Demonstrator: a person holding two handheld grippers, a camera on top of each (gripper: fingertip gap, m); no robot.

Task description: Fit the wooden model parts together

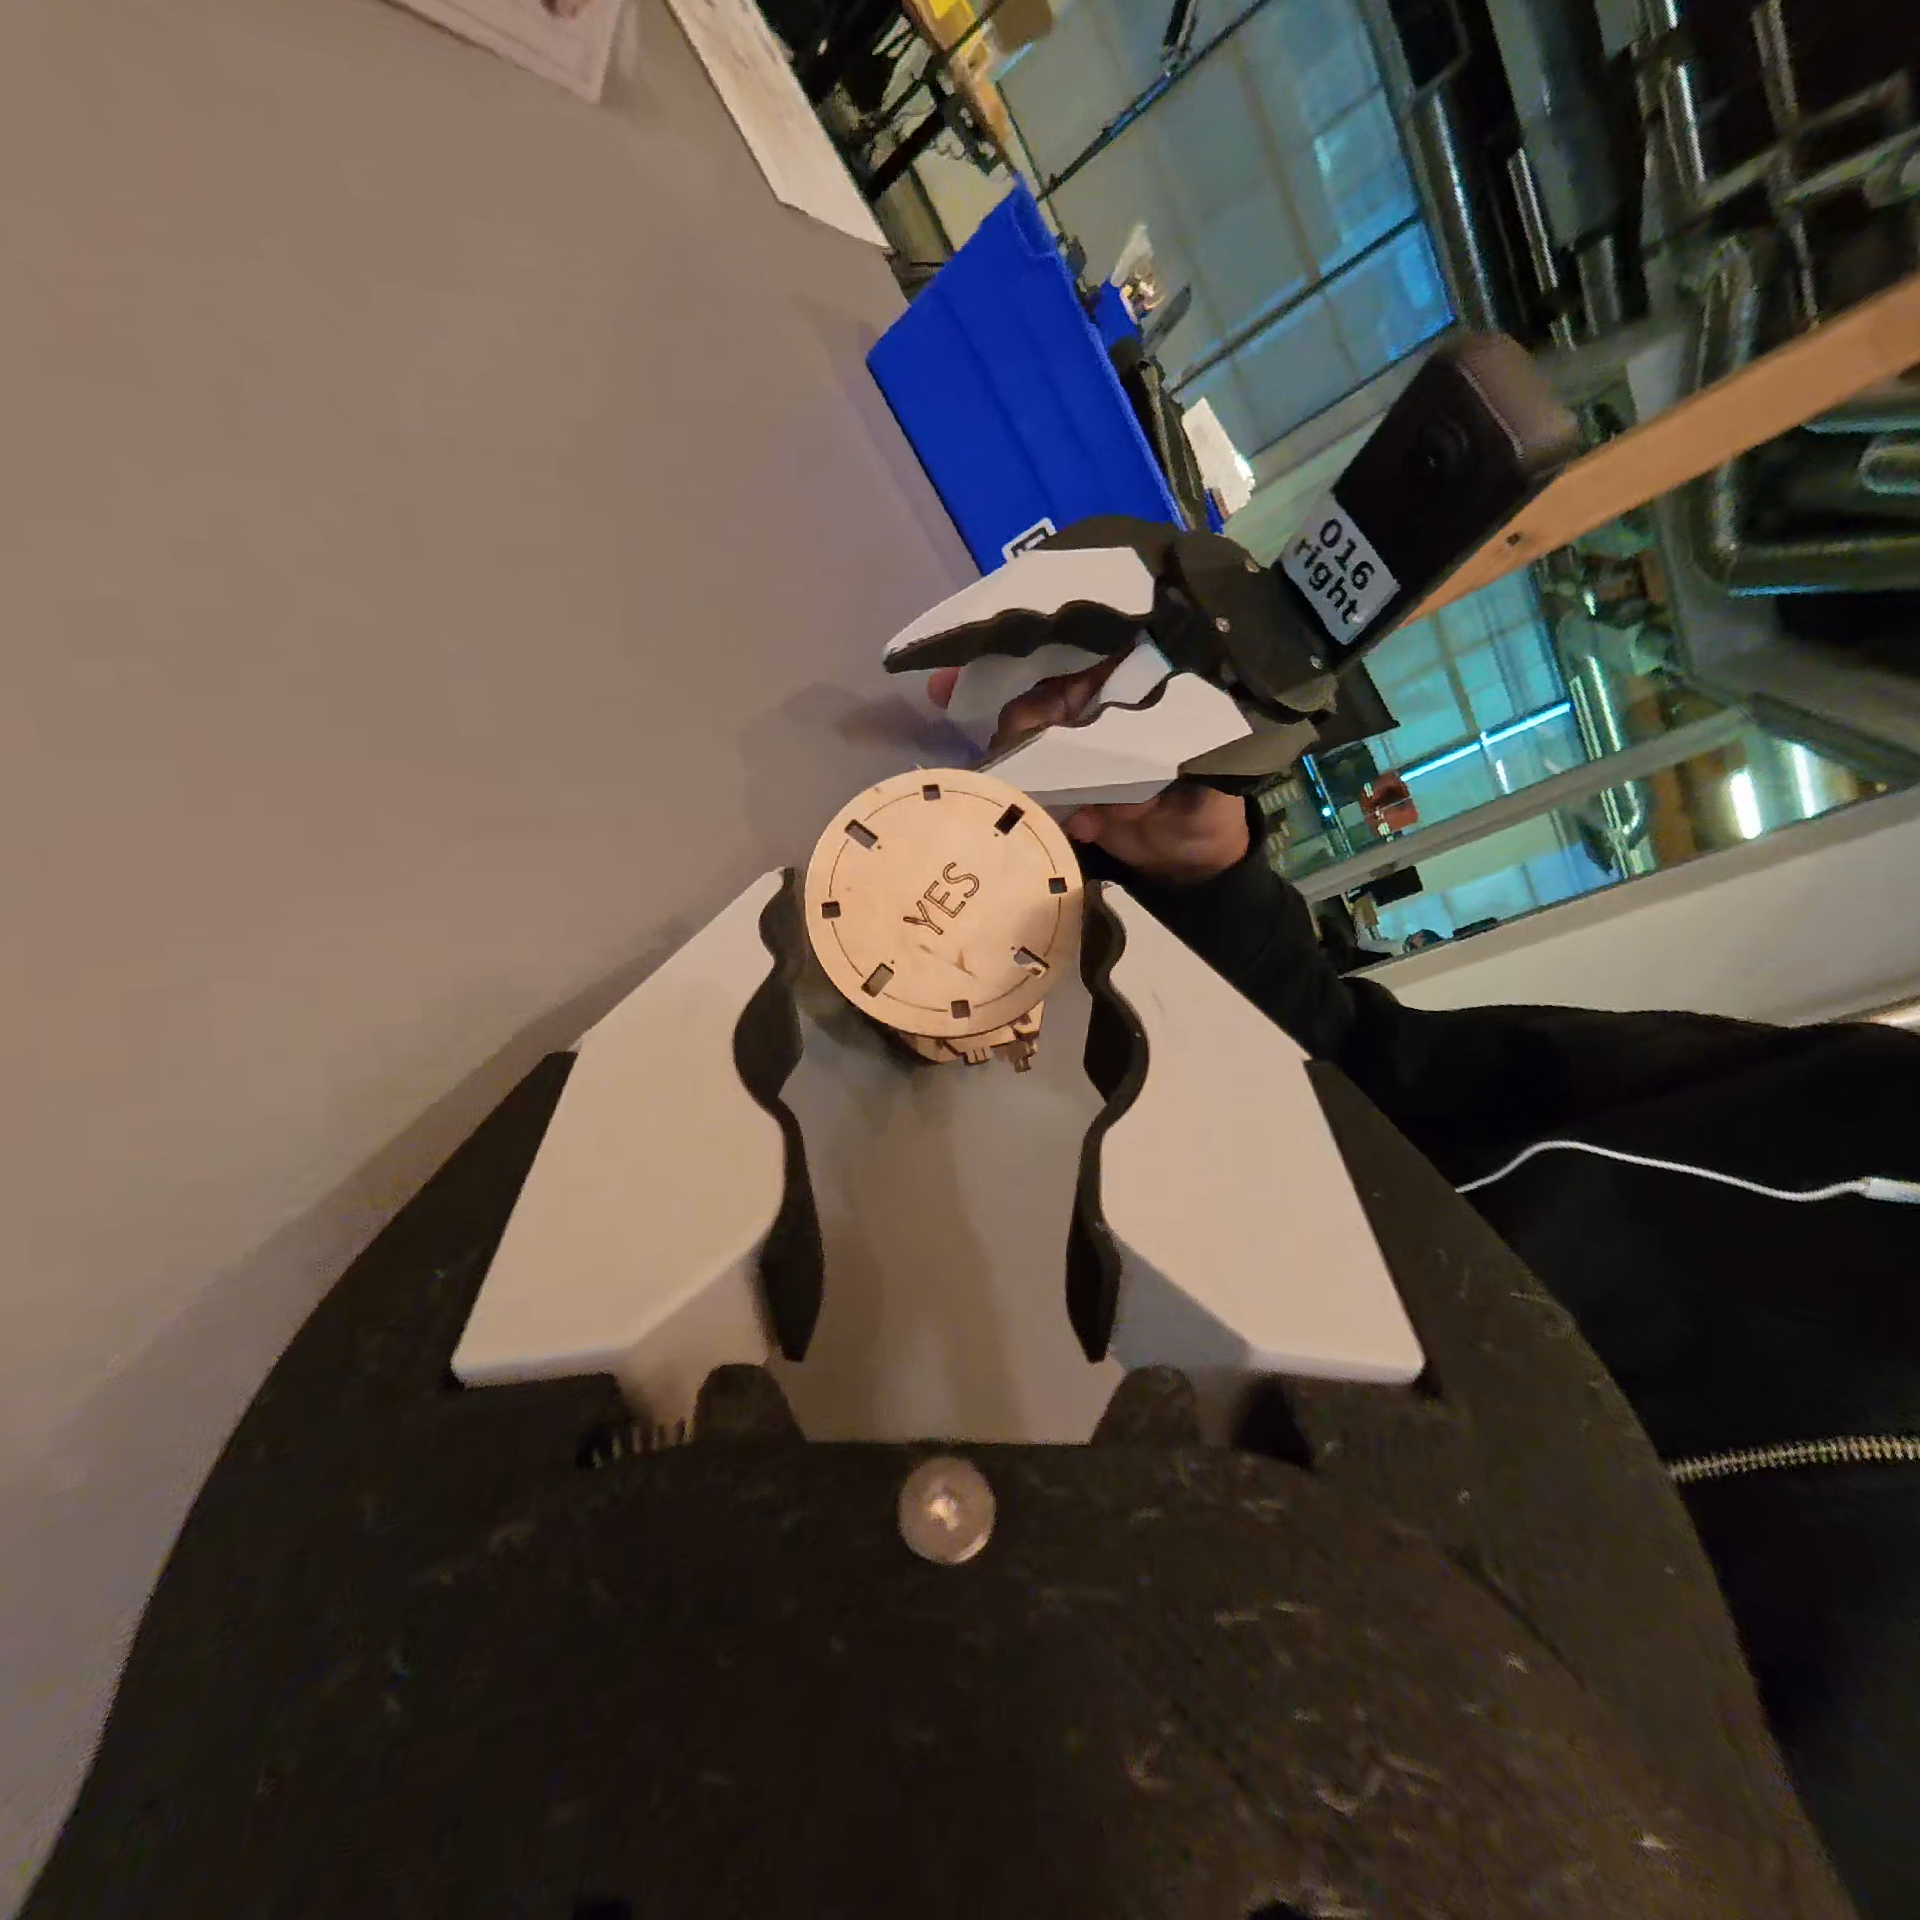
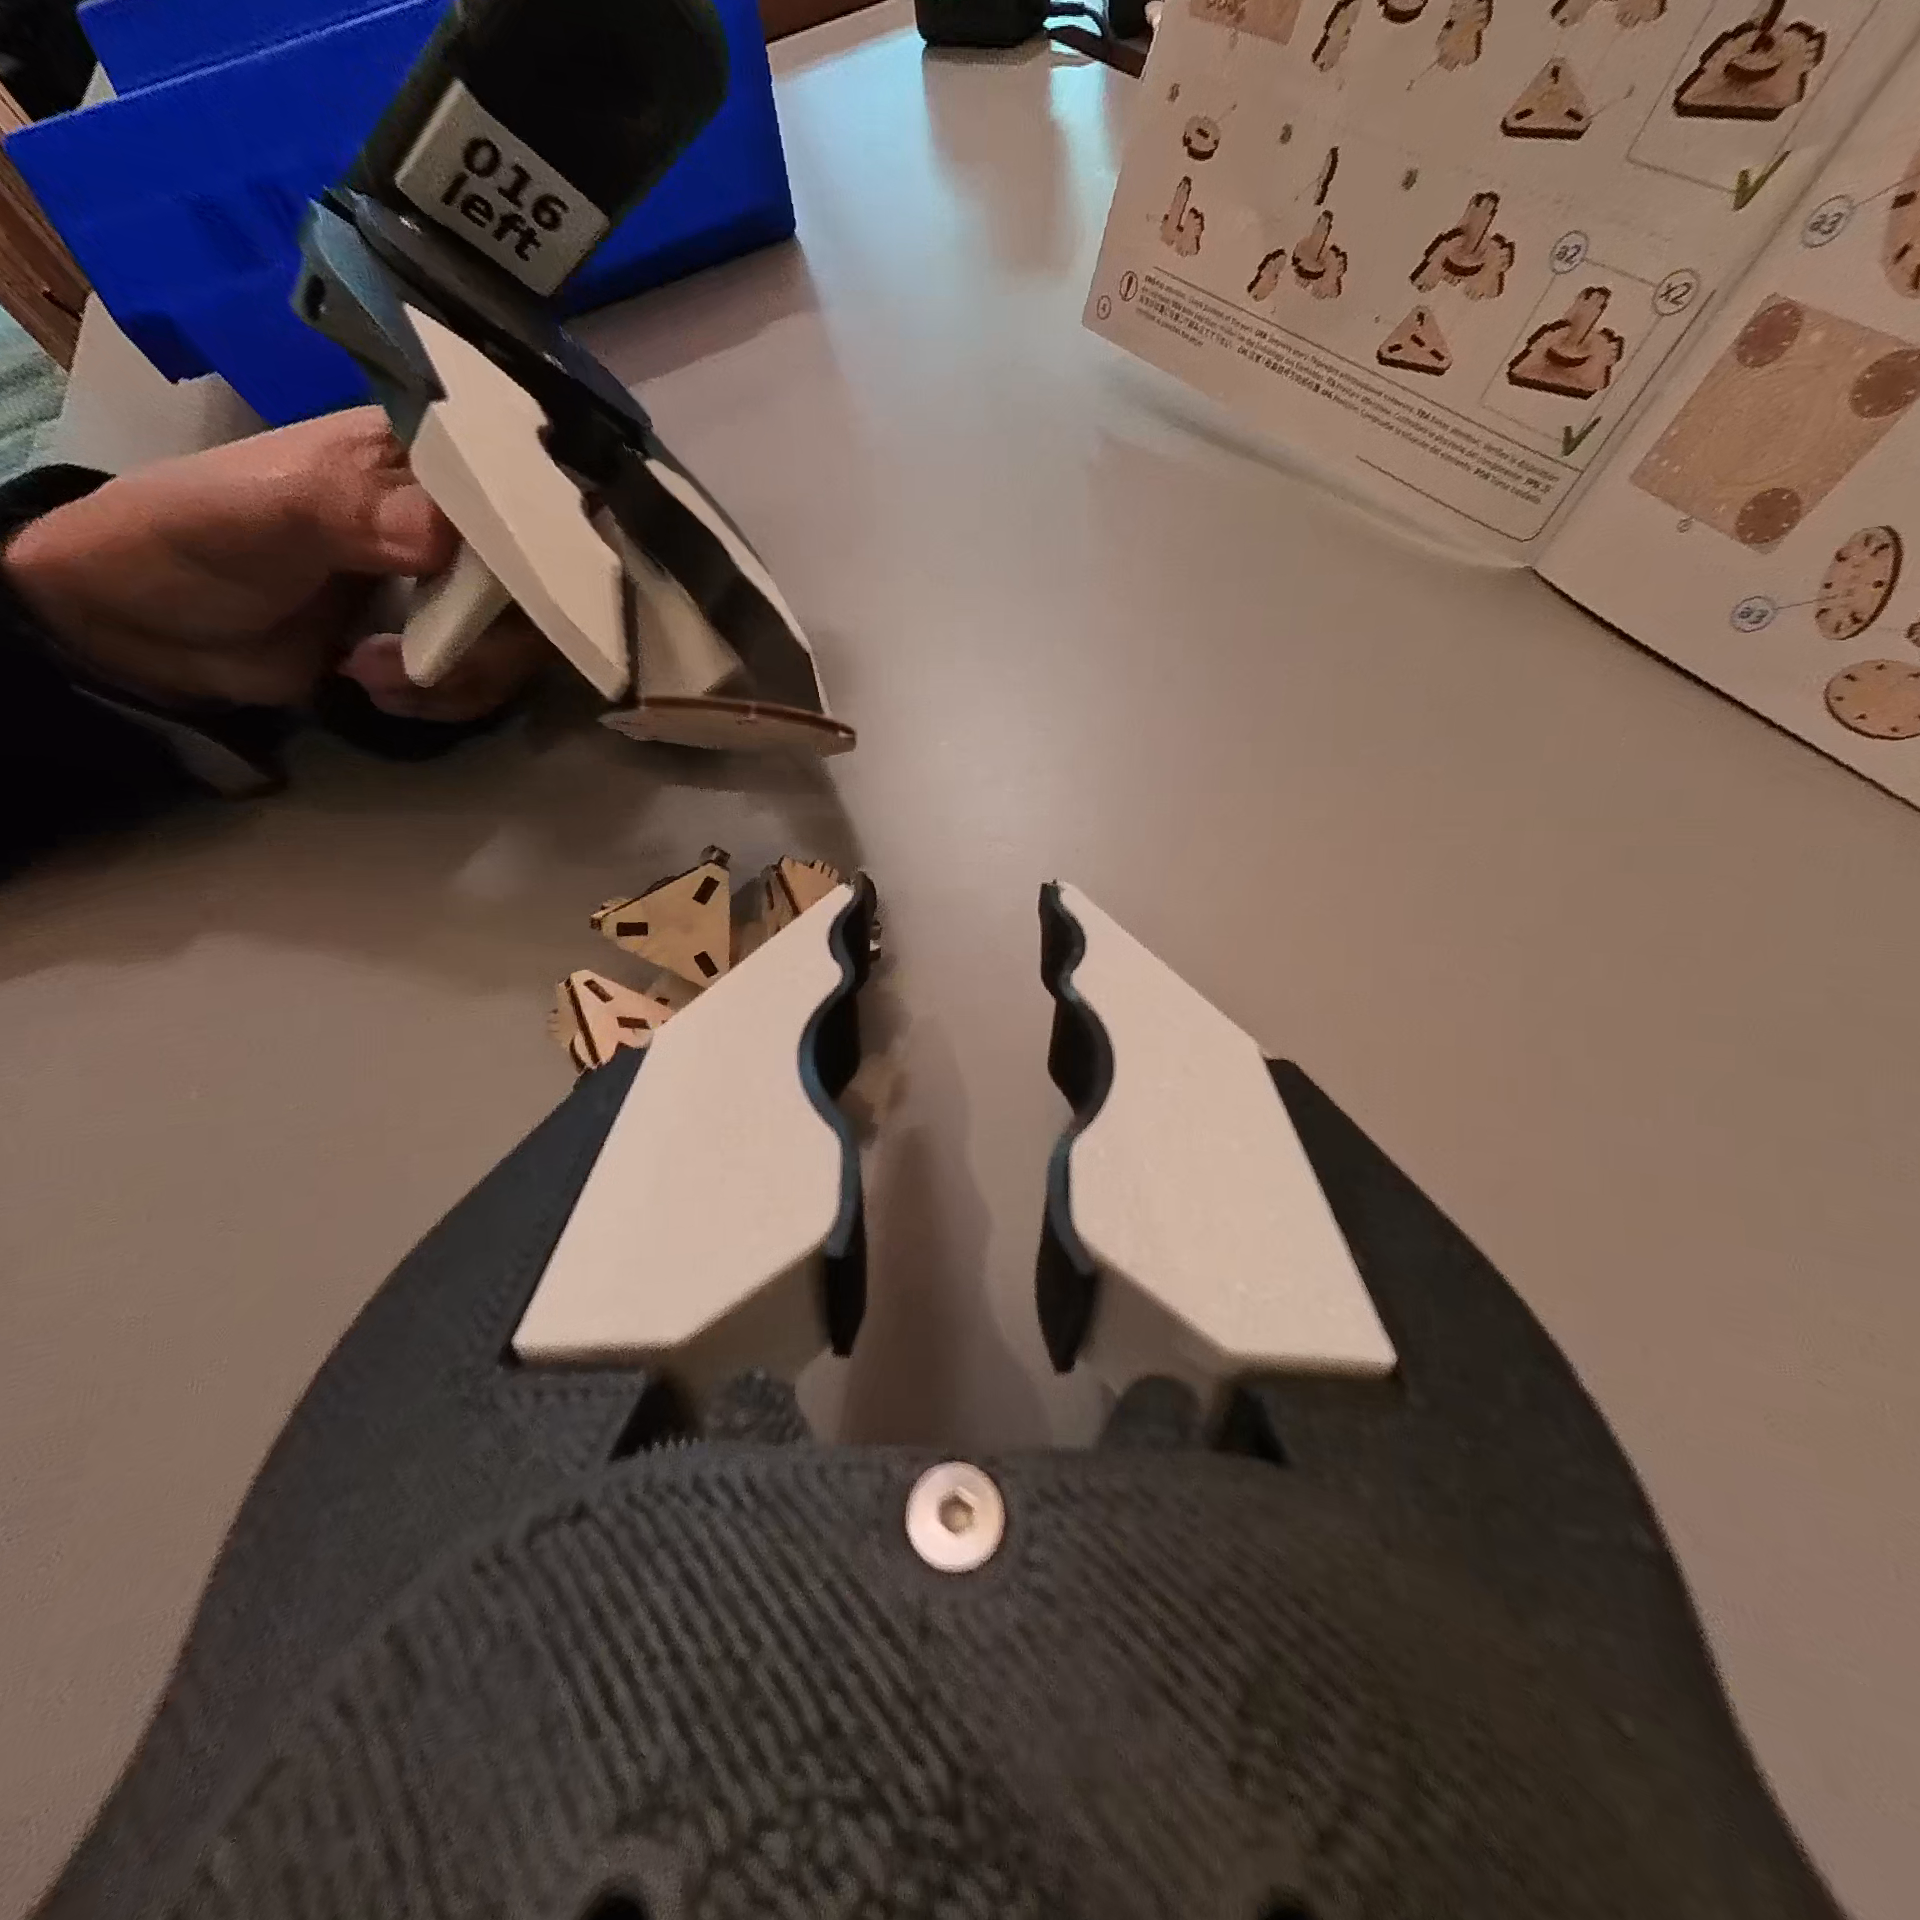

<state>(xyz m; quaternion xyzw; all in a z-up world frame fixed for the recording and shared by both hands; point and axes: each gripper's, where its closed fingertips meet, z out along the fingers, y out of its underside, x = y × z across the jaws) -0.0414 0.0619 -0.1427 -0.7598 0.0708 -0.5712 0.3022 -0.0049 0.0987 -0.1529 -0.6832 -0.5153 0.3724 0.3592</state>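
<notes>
My left gripper (image 1: 943, 904) is shut on a round wooden disc (image 1: 940, 925) with small slots around its rim. A small wooden assembly (image 1: 987, 1044) hangs under the disc. In the right wrist view the left gripper (image 2: 717, 696) holds the disc (image 2: 727, 724) nearly flat, a little above the grey table (image 2: 1143, 727). My right gripper (image 2: 956, 894) is open with nothing between its fingers, low over the table. Several triangular wooden pieces (image 2: 665, 920) lie by its left finger (image 2: 727, 1091). The right gripper also shows in the left wrist view (image 1: 940, 712), just beyond the disc.
A blue bin (image 2: 208, 208) stands at the back left; it also shows in the left wrist view (image 1: 997, 395). An open instruction booklet (image 2: 1455, 260) lies at the back right. A person's hand (image 2: 208, 561) grips the left gripper's handle. Papers (image 1: 790, 125) lie farther along the table. My hands' fingertips stand some 6 cm from each other.
</notes>
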